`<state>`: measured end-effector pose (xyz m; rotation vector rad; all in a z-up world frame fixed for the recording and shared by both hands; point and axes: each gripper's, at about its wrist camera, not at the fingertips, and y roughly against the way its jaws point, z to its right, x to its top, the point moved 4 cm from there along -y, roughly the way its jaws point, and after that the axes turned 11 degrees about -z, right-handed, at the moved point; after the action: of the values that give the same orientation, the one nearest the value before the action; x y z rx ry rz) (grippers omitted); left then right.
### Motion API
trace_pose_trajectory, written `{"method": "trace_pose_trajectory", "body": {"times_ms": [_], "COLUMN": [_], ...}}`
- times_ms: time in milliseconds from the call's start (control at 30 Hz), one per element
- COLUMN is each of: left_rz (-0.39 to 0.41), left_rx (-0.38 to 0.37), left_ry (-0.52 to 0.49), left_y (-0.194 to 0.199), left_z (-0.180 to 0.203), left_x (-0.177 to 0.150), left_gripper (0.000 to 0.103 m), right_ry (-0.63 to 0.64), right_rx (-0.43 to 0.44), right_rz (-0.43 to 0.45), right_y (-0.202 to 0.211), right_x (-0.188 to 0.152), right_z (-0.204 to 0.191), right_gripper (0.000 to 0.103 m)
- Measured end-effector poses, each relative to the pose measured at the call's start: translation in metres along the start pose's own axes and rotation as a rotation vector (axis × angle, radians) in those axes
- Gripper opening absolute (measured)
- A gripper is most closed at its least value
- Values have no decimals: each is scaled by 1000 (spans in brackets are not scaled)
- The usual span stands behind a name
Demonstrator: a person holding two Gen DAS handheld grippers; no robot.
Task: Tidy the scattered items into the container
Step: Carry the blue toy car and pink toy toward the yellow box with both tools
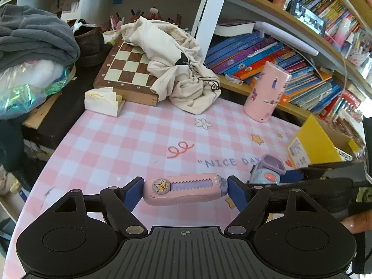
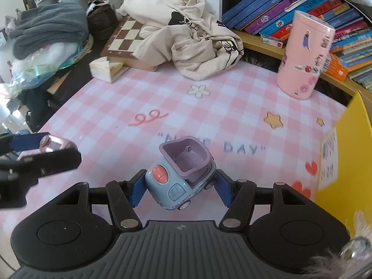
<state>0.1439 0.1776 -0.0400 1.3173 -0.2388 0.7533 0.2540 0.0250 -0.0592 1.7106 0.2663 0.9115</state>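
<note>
My left gripper (image 1: 184, 191) is shut on a pink utility knife (image 1: 183, 189) with a star sticker, held crosswise by its two ends above the pink checked mat (image 1: 130, 144). My right gripper (image 2: 179, 189) is shut on a blue toy truck (image 2: 176, 181) with a purple tipper bed, also lifted off the mat. The truck (image 1: 269, 172) and the right gripper show at the right of the left wrist view; the knife (image 2: 54, 145) and left gripper show at the left of the right wrist view. A yellow cardboard box (image 2: 344, 162) stands at the right edge of the mat.
A pink cylinder with stickers (image 2: 304, 58) stands at the back right. A cream cloth (image 2: 186, 34) lies over a chessboard box (image 2: 125, 39) at the back, a tissue pack (image 2: 104, 68) beside it. Books (image 1: 267, 55) fill the shelf behind; grey clothes (image 1: 34, 39) pile up left.
</note>
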Motion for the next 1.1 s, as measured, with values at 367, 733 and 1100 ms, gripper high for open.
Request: {"method": "trace_pose_trajectory", "body": {"times_ms": [367, 733, 1100], "left_rz": [-20, -26, -58], "left_rx": [-97, -163, -245], "left_ry": [1, -73, -152], "left_y": [33, 51, 51], "left_z": [11, 33, 59], "left_x": [-37, -57, -69], "left_gripper": [79, 79, 79], "right_ry": [-75, -198, -323], "right_rx": [0, -43, -112], "right_rz": [-14, 6, -1], "right_y": [38, 68, 90], "right_x": [-73, -129, -174], "right_z": [-6, -3, 13], "right_gripper": [60, 60, 60]}}
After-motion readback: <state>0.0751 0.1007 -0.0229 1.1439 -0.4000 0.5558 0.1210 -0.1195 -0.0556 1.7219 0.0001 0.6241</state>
